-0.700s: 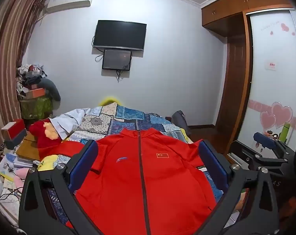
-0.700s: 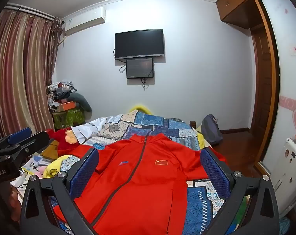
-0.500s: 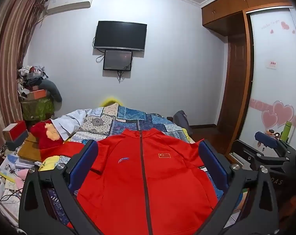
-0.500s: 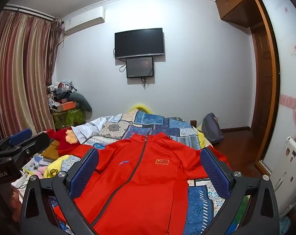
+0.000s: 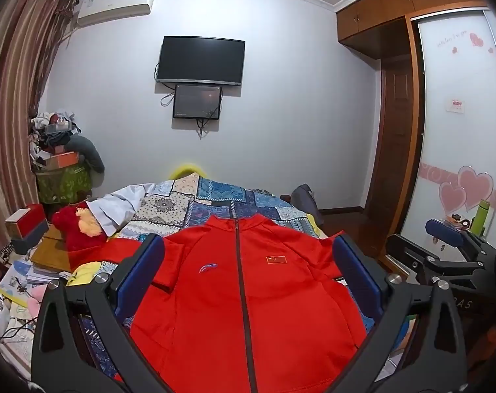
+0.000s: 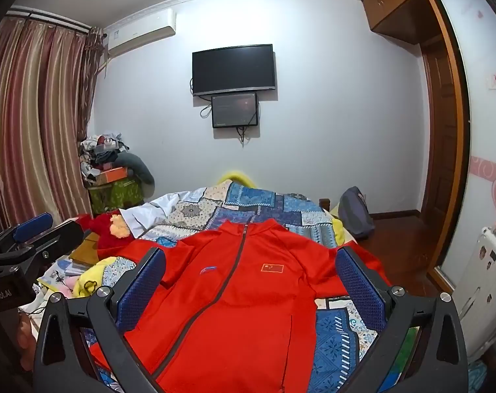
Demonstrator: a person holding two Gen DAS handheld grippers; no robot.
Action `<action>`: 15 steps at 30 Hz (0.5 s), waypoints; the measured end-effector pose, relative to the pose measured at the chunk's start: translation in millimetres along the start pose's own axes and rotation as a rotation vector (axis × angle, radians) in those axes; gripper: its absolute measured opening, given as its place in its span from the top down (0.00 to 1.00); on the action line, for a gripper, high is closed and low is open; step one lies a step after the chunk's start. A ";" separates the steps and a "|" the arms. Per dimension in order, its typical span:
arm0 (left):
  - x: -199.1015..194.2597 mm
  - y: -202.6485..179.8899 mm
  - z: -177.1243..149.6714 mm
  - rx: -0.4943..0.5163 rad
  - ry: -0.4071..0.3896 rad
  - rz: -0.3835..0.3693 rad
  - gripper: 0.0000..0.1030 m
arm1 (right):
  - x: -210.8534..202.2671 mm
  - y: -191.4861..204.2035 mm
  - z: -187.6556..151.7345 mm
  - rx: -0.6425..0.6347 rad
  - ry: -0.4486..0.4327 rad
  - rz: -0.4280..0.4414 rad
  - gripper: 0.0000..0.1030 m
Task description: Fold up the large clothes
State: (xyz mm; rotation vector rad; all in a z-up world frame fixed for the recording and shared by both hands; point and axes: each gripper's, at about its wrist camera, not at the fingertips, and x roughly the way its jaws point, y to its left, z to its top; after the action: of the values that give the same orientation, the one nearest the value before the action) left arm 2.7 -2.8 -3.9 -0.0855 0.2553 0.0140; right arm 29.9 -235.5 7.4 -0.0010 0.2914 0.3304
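A large red zip-up jacket (image 5: pixel 248 288) lies spread front-up on the patchwork bed cover (image 5: pixel 215 199), collar at the far end and sleeves out to both sides. It also shows in the right wrist view (image 6: pixel 235 294). My left gripper (image 5: pixel 248 255) is open and empty, held above the jacket's lower half. My right gripper (image 6: pixel 249 262) is open and empty, also above the jacket, a little to its right. The right gripper shows at the right edge of the left wrist view (image 5: pixel 444 252), and the left gripper shows at the left edge of the right wrist view (image 6: pixel 28 239).
A red plush toy (image 5: pixel 76 229) and a white garment (image 5: pixel 117 206) lie at the bed's left. Books and clutter (image 5: pixel 22 281) crowd the left bedside. A wardrobe with a sliding door (image 5: pixel 461 131) stands on the right, a white appliance (image 6: pixel 487 288) near it. A TV (image 5: pixel 200 60) hangs on the far wall.
Both views shifted only slightly; the jacket and both open grippers stay as they were.
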 end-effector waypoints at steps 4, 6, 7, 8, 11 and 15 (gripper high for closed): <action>-0.1 -2.1 -0.6 0.007 -0.002 0.002 0.00 | 0.5 2.9 -3.7 -0.002 0.000 -0.001 0.00; 1.1 -1.9 -0.7 0.009 -0.004 0.005 0.00 | 0.8 1.7 -2.3 -0.001 0.003 -0.001 0.00; 1.1 -1.9 -0.8 0.009 -0.005 0.006 0.00 | 1.7 2.2 -3.7 -0.001 0.003 -0.001 0.00; 0.8 -1.6 -1.0 0.009 -0.007 0.008 0.00 | 1.6 2.1 -3.5 -0.001 0.003 -0.001 0.00; -1.3 -0.9 -1.9 0.006 -0.010 0.010 0.00 | 2.8 2.9 -5.5 -0.001 0.004 0.000 0.00; -1.1 -0.8 -1.0 0.000 -0.008 0.012 0.00 | 3.0 4.9 -7.9 -0.002 0.005 0.002 0.00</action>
State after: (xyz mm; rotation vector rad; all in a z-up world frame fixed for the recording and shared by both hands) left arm 1.4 -3.7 -4.5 -0.0834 0.2473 0.0262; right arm 28.8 -230.3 -0.8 -0.0037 0.2963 0.3323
